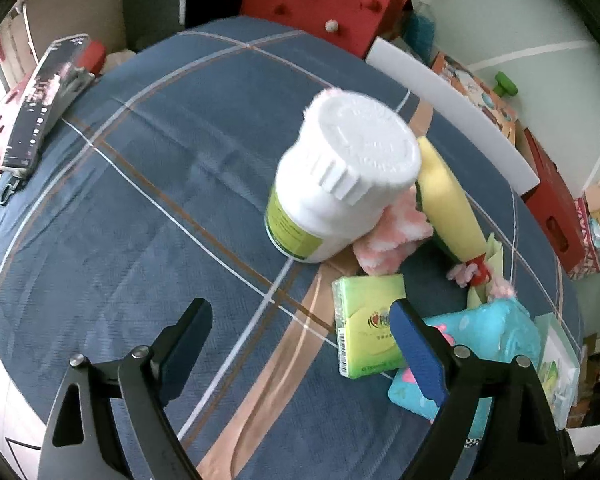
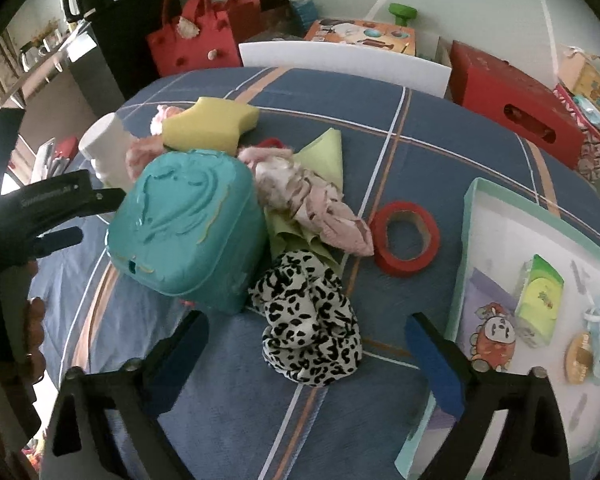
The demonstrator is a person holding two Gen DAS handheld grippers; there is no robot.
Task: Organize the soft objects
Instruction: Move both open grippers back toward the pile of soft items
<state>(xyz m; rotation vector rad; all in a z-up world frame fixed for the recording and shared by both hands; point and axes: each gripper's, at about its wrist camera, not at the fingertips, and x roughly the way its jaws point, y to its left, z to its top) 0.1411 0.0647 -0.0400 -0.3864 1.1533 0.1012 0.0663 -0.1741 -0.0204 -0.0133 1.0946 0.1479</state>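
My right gripper [image 2: 306, 344] is open and empty, just above a black-and-white leopard-print scrunchie [image 2: 308, 320] on the blue checked cloth. Behind it lie a pink fabric piece [image 2: 316, 200] on a green cloth [image 2: 328, 152], a yellow sponge [image 2: 208, 124] and a teal case [image 2: 184, 224]. My left gripper [image 1: 300, 320] is open and empty over bare cloth; it also shows at the left edge of the right wrist view [image 2: 60, 216]. A green tissue pack [image 1: 368, 320] lies by its right finger, with a pink fluffy cloth [image 1: 392, 236] and the yellow sponge [image 1: 448, 200] beyond.
A white bottle [image 1: 340, 176] stands mid-table. A red tape roll [image 2: 404, 236] lies right of the fabrics. A teal-rimmed tray [image 2: 472, 216] at the right holds a green tissue pack [image 2: 540, 300] and small items. Red bags, boxes and a white board [image 2: 340, 64] line the far edge.
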